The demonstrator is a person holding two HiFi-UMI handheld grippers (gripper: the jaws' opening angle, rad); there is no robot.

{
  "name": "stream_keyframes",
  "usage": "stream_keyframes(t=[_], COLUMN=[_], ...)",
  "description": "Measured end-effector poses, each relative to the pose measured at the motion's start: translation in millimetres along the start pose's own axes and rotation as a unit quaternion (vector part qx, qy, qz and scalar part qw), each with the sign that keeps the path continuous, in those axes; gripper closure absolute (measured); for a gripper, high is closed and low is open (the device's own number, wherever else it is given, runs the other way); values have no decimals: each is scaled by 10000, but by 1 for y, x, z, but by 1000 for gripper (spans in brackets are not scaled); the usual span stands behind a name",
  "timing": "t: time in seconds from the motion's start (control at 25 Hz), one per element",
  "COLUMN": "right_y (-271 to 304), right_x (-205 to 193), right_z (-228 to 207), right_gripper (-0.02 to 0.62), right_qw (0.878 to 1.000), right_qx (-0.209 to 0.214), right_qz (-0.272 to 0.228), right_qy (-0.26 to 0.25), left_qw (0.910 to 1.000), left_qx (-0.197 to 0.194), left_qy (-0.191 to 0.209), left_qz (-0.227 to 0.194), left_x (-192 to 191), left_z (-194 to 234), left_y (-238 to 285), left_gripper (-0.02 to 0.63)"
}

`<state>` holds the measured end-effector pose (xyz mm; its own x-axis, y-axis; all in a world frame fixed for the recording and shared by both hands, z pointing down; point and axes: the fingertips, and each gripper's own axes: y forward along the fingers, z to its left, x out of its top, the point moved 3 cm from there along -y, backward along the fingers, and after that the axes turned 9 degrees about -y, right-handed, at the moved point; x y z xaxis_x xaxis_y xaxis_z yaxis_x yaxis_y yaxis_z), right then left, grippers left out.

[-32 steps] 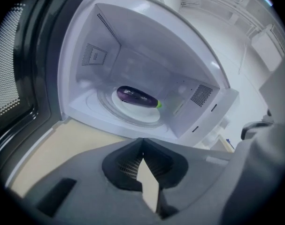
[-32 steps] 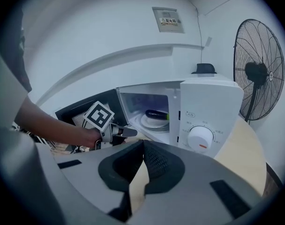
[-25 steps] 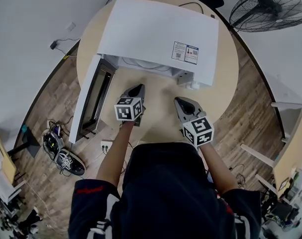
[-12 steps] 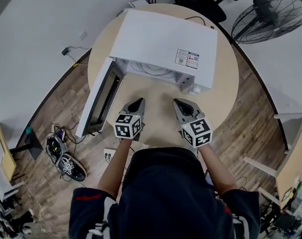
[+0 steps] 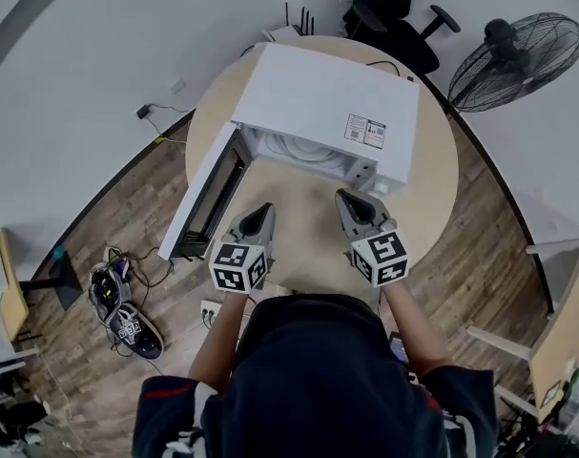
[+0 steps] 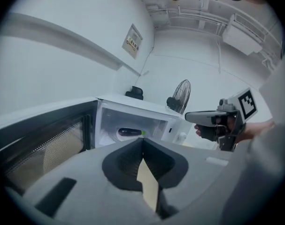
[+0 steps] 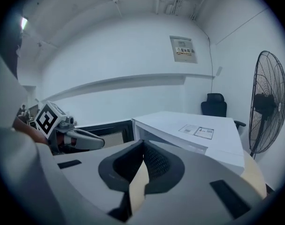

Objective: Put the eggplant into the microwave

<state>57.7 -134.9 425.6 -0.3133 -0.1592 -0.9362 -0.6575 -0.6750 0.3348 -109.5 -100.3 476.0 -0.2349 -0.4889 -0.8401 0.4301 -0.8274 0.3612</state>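
Eggplant (image 6: 130,132) inside microwave (image 5: 327,103) on table (image 5: 432,184)

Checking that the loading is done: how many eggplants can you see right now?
1. The eggplant lies inside the open microwave. Part of the inside is hidden from these views, so another could be out of sight.

Counts:
- 1 microwave (image 5: 327,103), with 1 door (image 5: 205,198) hanging open and 1 label (image 5: 365,132) on top.
- 1 eggplant (image 6: 129,132) inside it.
- 2 grippers: left gripper (image 5: 259,210) and right gripper (image 5: 349,198).
- 2 marker cubes, one per gripper: left cube (image 5: 237,266), right cube (image 5: 380,257).
- 1 round table (image 5: 434,175).
- 1 fan (image 5: 516,51).
- 1 chair (image 5: 394,3).
- 1 router (image 5: 291,31); antenna count is too small to tell.
- 1 wall notice (image 7: 183,49).
- Shoes (image 5: 134,324) on the floor, looks like 2.
- 1 power strip (image 5: 210,310).
- 1 person (image 5: 318,380).
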Motion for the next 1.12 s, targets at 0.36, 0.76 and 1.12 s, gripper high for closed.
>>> stream_keyframes(t=[0.36,0.76,1.12], right_y=[-10,-18,-20], right_x=[41,83,89], right_z=[3,7,12], right_gripper=[584,584,584], right_qw=[9989,9954,9941], right_qx=[-110,-96,-104], right_qz=[-447,-897,-990], right_qy=[29,-313,-432], left_qw=[9973,9895,9850], left_qx=[-53,62,55], left_qy=[259,681,795], left_qz=[-682,-1273,-1531], left_x=[46,89,107], left_z=[-19,-32,-40], left_y=[-38,-64,-68], left_gripper=[589,589,589])
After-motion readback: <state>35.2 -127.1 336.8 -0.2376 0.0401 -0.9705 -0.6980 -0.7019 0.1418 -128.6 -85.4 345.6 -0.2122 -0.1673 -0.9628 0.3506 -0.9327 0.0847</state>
